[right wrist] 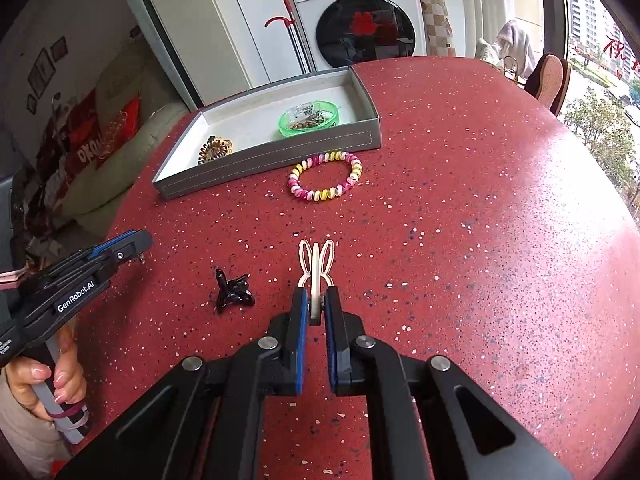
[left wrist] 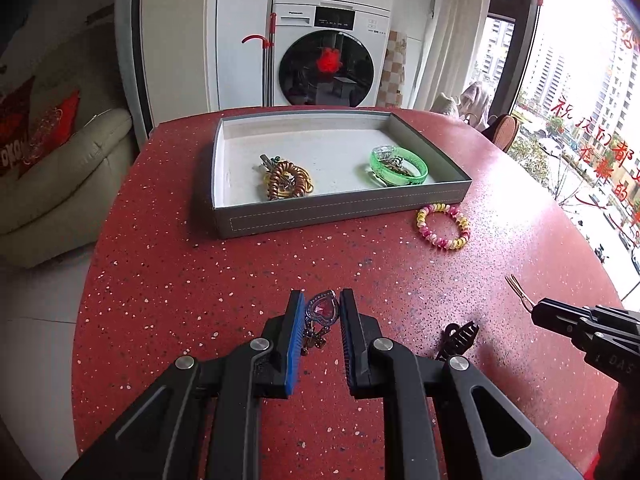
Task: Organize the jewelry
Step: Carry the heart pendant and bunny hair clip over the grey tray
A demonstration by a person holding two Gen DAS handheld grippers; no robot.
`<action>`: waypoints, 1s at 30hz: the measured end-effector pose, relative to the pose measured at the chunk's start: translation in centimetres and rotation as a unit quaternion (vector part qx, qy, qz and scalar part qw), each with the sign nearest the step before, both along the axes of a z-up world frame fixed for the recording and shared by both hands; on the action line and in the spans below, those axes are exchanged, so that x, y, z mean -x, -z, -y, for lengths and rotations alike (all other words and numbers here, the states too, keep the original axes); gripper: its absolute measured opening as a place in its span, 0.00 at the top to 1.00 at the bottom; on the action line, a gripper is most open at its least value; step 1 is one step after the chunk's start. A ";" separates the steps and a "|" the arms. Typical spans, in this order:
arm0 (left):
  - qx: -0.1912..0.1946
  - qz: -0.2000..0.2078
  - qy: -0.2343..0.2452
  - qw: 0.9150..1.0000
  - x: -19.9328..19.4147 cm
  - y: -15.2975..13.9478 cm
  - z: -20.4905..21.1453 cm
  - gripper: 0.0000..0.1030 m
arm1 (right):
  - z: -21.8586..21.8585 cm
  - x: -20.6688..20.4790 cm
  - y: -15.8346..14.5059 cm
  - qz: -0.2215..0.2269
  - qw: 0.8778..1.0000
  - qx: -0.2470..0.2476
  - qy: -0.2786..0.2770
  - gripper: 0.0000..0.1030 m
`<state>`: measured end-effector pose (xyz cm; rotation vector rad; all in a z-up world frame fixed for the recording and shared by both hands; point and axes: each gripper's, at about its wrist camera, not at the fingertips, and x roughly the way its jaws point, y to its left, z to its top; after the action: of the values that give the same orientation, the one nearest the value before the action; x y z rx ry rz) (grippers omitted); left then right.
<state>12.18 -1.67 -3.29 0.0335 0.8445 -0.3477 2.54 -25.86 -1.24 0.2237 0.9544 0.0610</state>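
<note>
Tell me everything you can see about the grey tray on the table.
The tray is a shallow rectangular box, grey outside with a stitched line along its front wall, white inside. It stands flat on the red table. Inside lie a coiled brown and yellow pile at one end and a green bangle at the other. A beaded bracelet lies just outside.
</note>
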 end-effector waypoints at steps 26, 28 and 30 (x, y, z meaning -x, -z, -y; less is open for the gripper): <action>-0.006 0.012 -0.061 0.998 -16.9 -2.8 3.3 0.65 | 2.5 -18.9 -3.6 0.020 0.999 0.010 -0.026 0.91; -0.017 0.012 -0.063 0.998 -18.4 -2.4 3.9 0.65 | 2.8 -20.5 -3.0 0.015 1.000 0.002 -0.021 0.91; -0.026 0.012 -0.063 0.998 -19.7 -1.9 4.5 0.65 | 3.1 -22.1 -2.5 0.011 1.000 -0.006 -0.016 0.91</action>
<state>31.89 -6.17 -1.42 0.0326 0.8279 -0.2054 24.67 -28.93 1.24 0.2174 0.9363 0.0989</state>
